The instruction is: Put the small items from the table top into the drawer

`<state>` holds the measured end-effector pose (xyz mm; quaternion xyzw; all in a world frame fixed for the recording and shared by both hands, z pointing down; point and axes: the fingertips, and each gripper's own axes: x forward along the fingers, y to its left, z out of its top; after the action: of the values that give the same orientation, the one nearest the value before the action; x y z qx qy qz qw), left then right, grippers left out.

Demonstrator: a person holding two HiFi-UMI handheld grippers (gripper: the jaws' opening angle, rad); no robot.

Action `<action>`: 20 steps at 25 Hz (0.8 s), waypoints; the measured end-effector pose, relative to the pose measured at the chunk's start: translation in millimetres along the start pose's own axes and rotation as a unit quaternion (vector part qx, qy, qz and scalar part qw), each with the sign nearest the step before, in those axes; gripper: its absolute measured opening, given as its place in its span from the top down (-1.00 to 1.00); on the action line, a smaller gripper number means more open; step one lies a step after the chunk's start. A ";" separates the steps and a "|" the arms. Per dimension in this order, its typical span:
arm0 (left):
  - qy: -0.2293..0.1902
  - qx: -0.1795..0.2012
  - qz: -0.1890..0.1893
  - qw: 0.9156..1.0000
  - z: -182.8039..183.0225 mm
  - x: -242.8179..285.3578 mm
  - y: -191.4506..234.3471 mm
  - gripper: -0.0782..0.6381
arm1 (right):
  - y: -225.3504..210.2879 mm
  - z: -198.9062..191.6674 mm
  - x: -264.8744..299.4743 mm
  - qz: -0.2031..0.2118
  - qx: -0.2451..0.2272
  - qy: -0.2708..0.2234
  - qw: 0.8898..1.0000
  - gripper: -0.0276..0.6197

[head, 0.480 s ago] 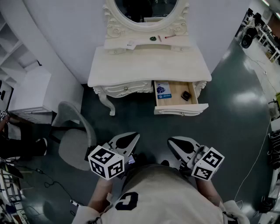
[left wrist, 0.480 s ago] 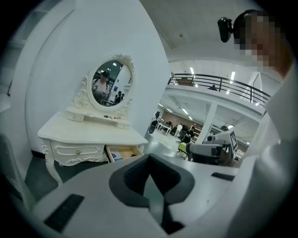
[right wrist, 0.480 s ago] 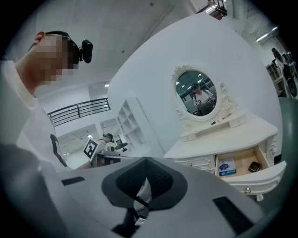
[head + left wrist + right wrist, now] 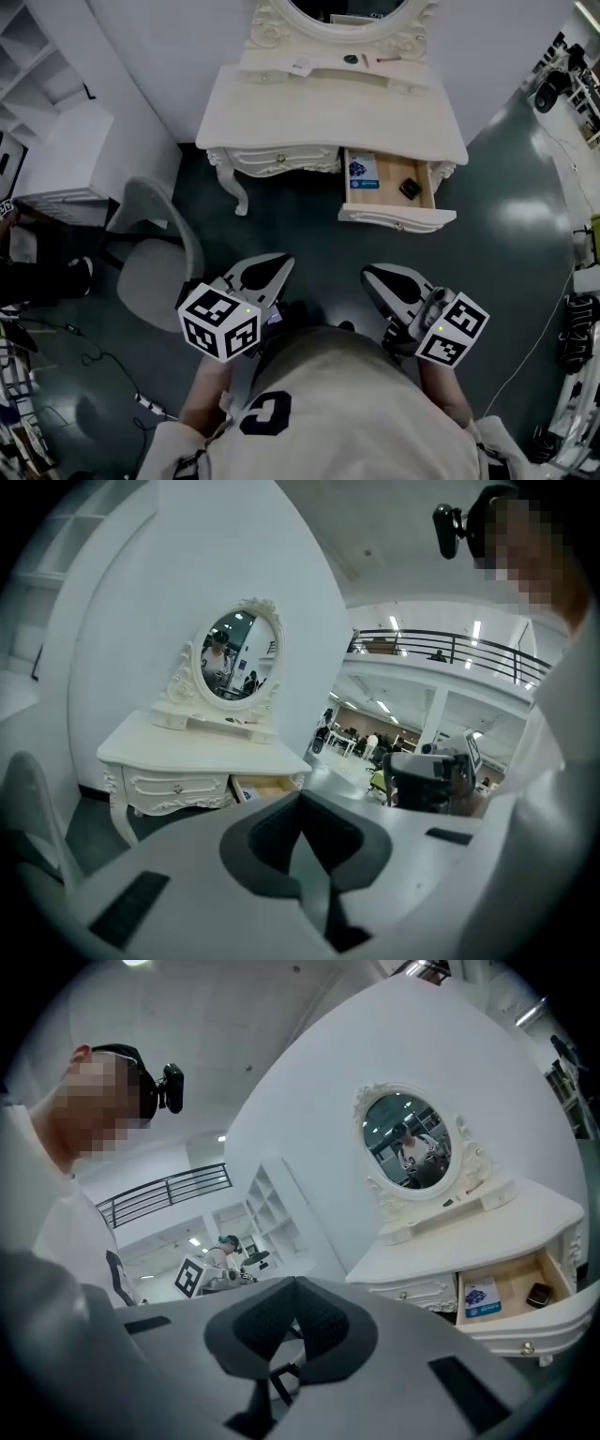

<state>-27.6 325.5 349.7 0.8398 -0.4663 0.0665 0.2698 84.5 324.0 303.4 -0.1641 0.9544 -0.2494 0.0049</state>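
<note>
Shirt (image 4: 267,412): dark "C"-like character. Left gripper (image 4: 265,272) and right gripper (image 4: 382,279): jaws pressed together, nothing between them, both well short of the dressing table (image 4: 328,117). Open drawer (image 4: 398,218): contains a blue-printed card (image 4: 361,172), text illegible, and a small dark item (image 4: 409,188). Mirror shelf (image 4: 328,66): white tag (image 4: 302,65), dark round item (image 4: 351,59), red stick (image 4: 387,59).

Tabletop (image 4: 328,112) cream-white; drawer (image 4: 389,178) pale wood inside; packet (image 4: 362,171) blue and white; chair (image 4: 150,291) grey; floor (image 4: 511,253) dark grey-green.

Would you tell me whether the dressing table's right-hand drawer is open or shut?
Open: the drawer is pulled out, showing a blue packet and a small dark item inside.
</note>
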 end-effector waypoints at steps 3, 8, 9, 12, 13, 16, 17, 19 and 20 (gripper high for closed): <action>-0.009 -0.002 0.008 1.000 1.1 -3.7 15.0 0.63 | 2.2 -4.6 11.9 0.009 0.004 0.008 1.000 0.82; -0.016 -0.029 0.017 0.999 -6.0 -21.3 42.8 0.63 | 12.9 -20.2 39.7 0.011 0.003 0.047 0.999 0.82; -0.018 -0.032 0.018 0.999 -5.7 -23.3 47.3 0.63 | 13.9 -21.6 44.9 0.009 -0.002 0.055 0.998 0.82; -0.021 -0.039 0.018 0.999 -7.2 -28.1 57.4 0.63 | 16.9 -26.9 58.0 0.009 -0.006 0.072 0.997 0.82; -0.021 -0.041 0.018 0.999 -8.4 -29.7 60.3 0.63 | 17.8 -28.9 61.9 0.011 -0.004 0.076 0.997 0.82; -0.020 -0.045 0.021 0.999 -9.8 -34.2 68.9 0.63 | 18.2 -31.8 73.2 0.012 0.001 0.082 0.997 0.82; -0.019 -0.045 0.021 0.999 -9.4 -35.5 71.6 0.63 | 18.3 -31.8 76.8 0.012 0.003 0.083 0.996 0.82; -0.018 -0.044 0.021 0.999 -8.2 -38.1 77.9 0.63 | 19.0 -32.3 84.0 0.012 0.004 0.085 0.996 0.82; -0.018 -0.045 0.022 0.999 -8.1 -39.3 81.7 0.63 | 19.6 -32.9 87.7 0.013 0.004 0.086 0.996 0.82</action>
<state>-115.2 324.7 374.2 0.8176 -0.4917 0.0366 0.2972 -7.6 328.1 329.2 -0.1295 0.9523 -0.2662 -0.0734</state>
